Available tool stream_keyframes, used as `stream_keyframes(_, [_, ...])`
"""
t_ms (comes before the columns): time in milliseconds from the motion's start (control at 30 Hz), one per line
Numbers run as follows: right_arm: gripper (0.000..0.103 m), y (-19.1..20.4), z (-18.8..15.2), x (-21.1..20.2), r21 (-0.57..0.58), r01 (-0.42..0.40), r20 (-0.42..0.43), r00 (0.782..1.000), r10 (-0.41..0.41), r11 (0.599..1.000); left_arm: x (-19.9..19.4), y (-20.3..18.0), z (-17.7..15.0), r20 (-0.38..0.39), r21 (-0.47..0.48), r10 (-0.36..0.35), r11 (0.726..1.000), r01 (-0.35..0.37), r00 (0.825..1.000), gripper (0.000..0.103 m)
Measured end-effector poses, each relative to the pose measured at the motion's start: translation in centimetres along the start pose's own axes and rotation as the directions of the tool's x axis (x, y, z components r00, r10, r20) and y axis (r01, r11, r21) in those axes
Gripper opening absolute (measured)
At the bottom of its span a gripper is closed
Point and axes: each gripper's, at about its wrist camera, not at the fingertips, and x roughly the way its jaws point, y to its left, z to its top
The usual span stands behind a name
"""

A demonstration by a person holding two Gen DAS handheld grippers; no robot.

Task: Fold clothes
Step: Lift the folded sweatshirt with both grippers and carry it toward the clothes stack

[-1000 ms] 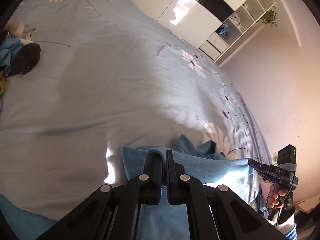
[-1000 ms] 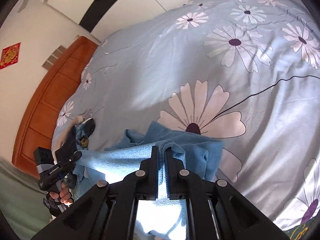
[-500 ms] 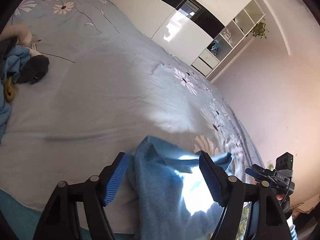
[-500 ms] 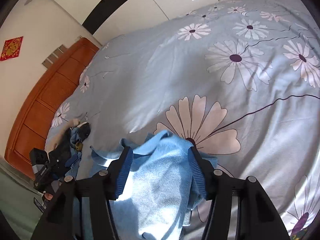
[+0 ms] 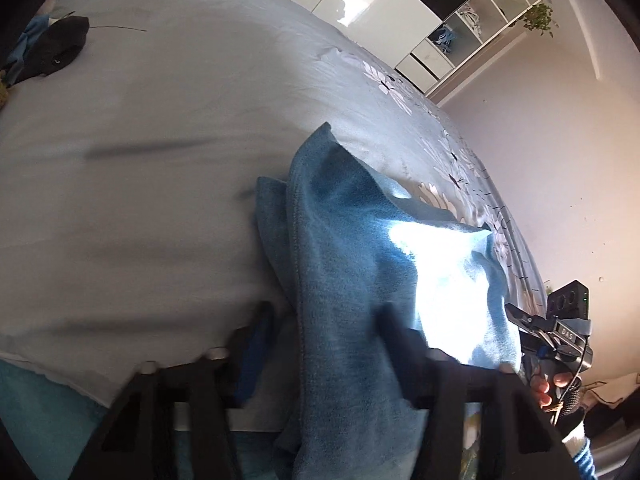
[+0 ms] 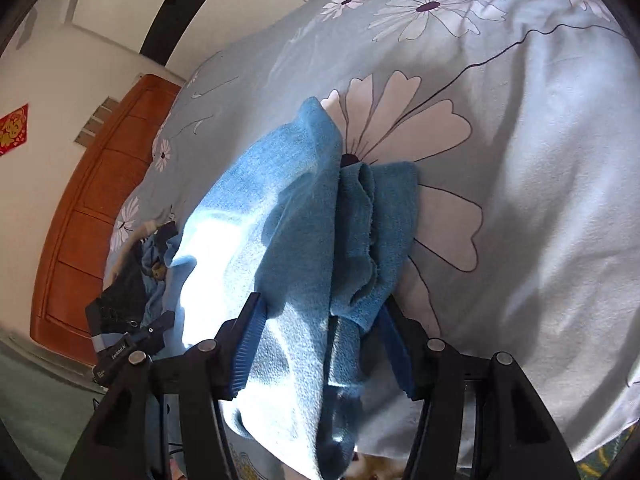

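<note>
Blue towel (image 5: 344,264) draped in folds on the flowered bed (image 5: 132,184) near its front edge, left gripper (image 5: 324,344) jaws just narrowed, right gripper (image 6: 326,344) spread, towel lying loosely between each pair.

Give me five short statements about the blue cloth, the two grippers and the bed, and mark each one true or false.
1. The blue cloth lies on a flower-printed bedspread. True.
2. The right gripper is clamped shut on the cloth. False: its jaws stand apart, with cloth draped between them.
3. A wooden headboard shows in the right wrist view. True.
4. The bedspread is plain red. False: it is pale blue with white flowers.
5. A pile of dark and blue clothes sits far up the bed in the left wrist view. True.
</note>
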Motion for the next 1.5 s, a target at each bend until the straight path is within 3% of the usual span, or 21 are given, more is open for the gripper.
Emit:
stream_keyframes(67, [0.026, 0.1, 0.2, -0.1, -0.019, 0.004, -0.001, 1.000, -0.004, 1.000, 0.0, 0.0, 0.1, -0.001, -0.011, -0.014, 1.000, 0.014, 1.000, 0.014])
stream_keyframes(167, [0.014, -0.6, 0.7, -1.0, -0.013, -0.031, 0.006, 0.999, 0.031, 0.999, -0.8, 0.3, 0.2, 0.024, -0.029, -0.058, 0.998, 0.059, 0.998, 0.012])
stream_keyframes(267, [0.013, -0.9, 0.9, -1.5, -0.037, -0.027, 0.005, 1.000, 0.028, 0.999, -0.9, 0.9, 0.1, 0.023, -0.038, -0.067, 0.997, 0.068, 0.997, 0.012])
stream_keyframes(333, [0.013, -1.0, 0.7, -0.8, -0.056, 0.005, -0.011, 1.000, -0.005, 0.998, -0.2, 0.8, -0.2, 0.002, -0.010, -0.021, 1.000, 0.021, 1.000, 0.012])
stream_keyframes(467, [0.016, -0.6, 0.3, -0.2, -0.108, 0.069, -0.009, 0.997, -0.071, 0.992, 0.0, 0.2, -0.5, 0.011, 0.024, 0.003, 1.000, -0.004, 1.000, 0.018])
stream_keyframes(500, [0.018, -0.5, 0.4, -0.1, -0.119, 0.076, -0.012, 0.997, -0.078, 0.990, 0.1, 0.1, -0.5, 0.005, 0.033, 0.018, 0.999, -0.018, 1.000, 0.021])
stream_keyframes(567, [0.018, -0.1, 0.5, -0.1, -0.153, 0.110, -0.009, 0.994, -0.112, 0.982, 0.3, -0.2, -0.4, -0.007, 0.051, 0.045, 0.998, -0.045, 0.999, 0.040])
stream_keyframes(667, [0.020, 0.8, 0.3, 0.3, -0.183, 0.147, 0.000, 0.989, -0.149, 0.972, 0.8, -0.8, -0.4, -0.009, 0.063, 0.030, 0.998, -0.030, 1.000, 0.052])
stream_keyframes(733, [0.025, 1.0, 0.2, 0.6, -0.187, 0.150, -0.001, 0.988, -0.153, 0.971, 1.0, -1.0, -0.5, -0.010, 0.061, 0.018, 0.998, -0.017, 1.000, 0.052])
stream_keyframes(900, [0.031, 0.5, 0.1, 0.9, -0.143, 0.134, 0.003, 0.991, -0.135, 0.981, 1.1, -1.3, -0.5, 0.007, 0.032, 0.049, 0.998, -0.049, 0.999, 0.048])
stream_keyframes(967, [0.028, 0.5, 0.1, 0.7, -0.121, 0.132, 0.012, 0.991, -0.132, 0.984, 1.0, -1.3, -0.5, 0.011, 0.005, 0.079, 0.997, -0.079, 0.997, 0.031])
stream_keyframes(1067, [0.016, 1.0, -0.1, -0.1, -0.095, 0.124, 0.019, 0.992, -0.123, 0.988, 0.0, -1.6, -0.6, 0.028, -0.020, 0.082, 0.996, -0.081, 0.996, 0.013])
stream_keyframes(1267, [0.014, 3.5, -0.8, -2.9, -0.139, 0.109, 0.029, 0.994, -0.106, 0.984, -3.2, -5.3, -1.5, 0.054, 0.059, 0.092, 0.994, -0.095, 0.994, 0.012])
stream_keyframes(1500, [0.014, 5.7, -2.7, -10.2, -0.209, 0.120, 0.086, 0.991, -0.104, 0.970, -6.9, -12.0, -4.1, 0.072, 0.167, 0.038, 0.985, -0.050, 0.997, 0.012])
